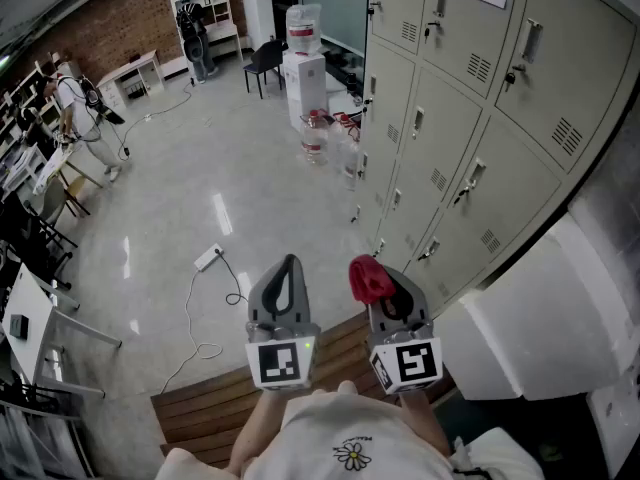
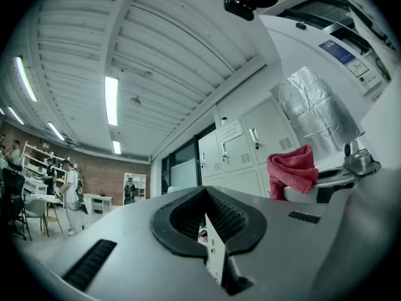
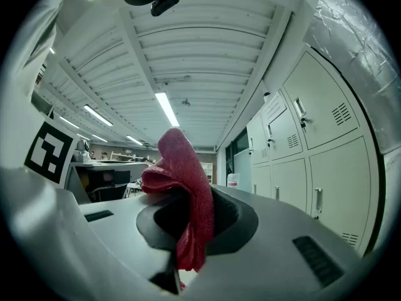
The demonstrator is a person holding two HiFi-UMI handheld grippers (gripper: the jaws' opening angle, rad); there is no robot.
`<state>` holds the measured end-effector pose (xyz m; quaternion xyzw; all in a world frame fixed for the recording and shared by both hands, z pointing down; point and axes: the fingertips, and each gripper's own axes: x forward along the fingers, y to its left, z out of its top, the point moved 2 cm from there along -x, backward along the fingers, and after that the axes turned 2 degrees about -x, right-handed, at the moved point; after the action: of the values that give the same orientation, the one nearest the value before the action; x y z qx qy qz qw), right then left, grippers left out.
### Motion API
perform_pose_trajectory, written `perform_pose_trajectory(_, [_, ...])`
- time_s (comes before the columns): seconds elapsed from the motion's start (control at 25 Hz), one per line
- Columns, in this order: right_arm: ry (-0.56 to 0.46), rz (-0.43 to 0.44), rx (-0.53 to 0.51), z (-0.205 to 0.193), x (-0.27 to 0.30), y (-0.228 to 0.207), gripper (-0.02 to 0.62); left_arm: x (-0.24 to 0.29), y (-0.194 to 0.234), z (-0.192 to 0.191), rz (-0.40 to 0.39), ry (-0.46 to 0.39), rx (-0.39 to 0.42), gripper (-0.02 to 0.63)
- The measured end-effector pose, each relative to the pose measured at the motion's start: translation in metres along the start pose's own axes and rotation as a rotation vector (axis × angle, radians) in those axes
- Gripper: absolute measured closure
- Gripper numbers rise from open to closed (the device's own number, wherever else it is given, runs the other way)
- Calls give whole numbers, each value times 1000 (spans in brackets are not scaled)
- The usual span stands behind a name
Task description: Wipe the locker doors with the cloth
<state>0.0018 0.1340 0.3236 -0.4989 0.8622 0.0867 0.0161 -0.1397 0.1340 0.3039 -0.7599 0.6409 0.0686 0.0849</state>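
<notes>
A red cloth (image 1: 370, 279) is bunched between the jaws of my right gripper (image 1: 379, 282), which is shut on it; in the right gripper view the cloth (image 3: 182, 193) sticks up out of the jaws. My left gripper (image 1: 290, 269) is beside it on the left, shut with nothing in it; its jaws meet at the tips (image 2: 206, 194). The cloth (image 2: 292, 170) also shows in the left gripper view at the right. The grey locker doors (image 1: 455, 118) stand ahead on the right, a little beyond both grippers, which point upward, away from them.
A wooden bench (image 1: 215, 398) is just below the grippers. Water bottles (image 1: 314, 136) and a white box (image 1: 304, 78) stand on the floor by the lockers. A power strip with cable (image 1: 208, 258) lies on the floor. White foam blocks (image 1: 540, 308) sit at right. People stand far left.
</notes>
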Motion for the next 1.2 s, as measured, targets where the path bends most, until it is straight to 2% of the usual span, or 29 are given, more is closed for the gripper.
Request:
perform_pose_trajectory(0.4, [15,45,-12,-13,10,-18,568,22,-9,-11,18,11,1,589])
perform_pose_trajectory(0.6, [-7,72,-67,-24,10,-21,569,23,-16,-24,31,20,16,589])
perform_pose_trajectory(0.88, [58,99,-49,-51,12,-28,568,31,-7,-36,80,31,14,589])
perform_pose_trajectory(1.08, [83,70,-43,-64,25,-41,569,52,-1,-43,86,13,28,589])
perform_pose_trajectory(1.2, [70,49,-37,-79,40,-47,569,65,13,-59,101,-4,2,589])
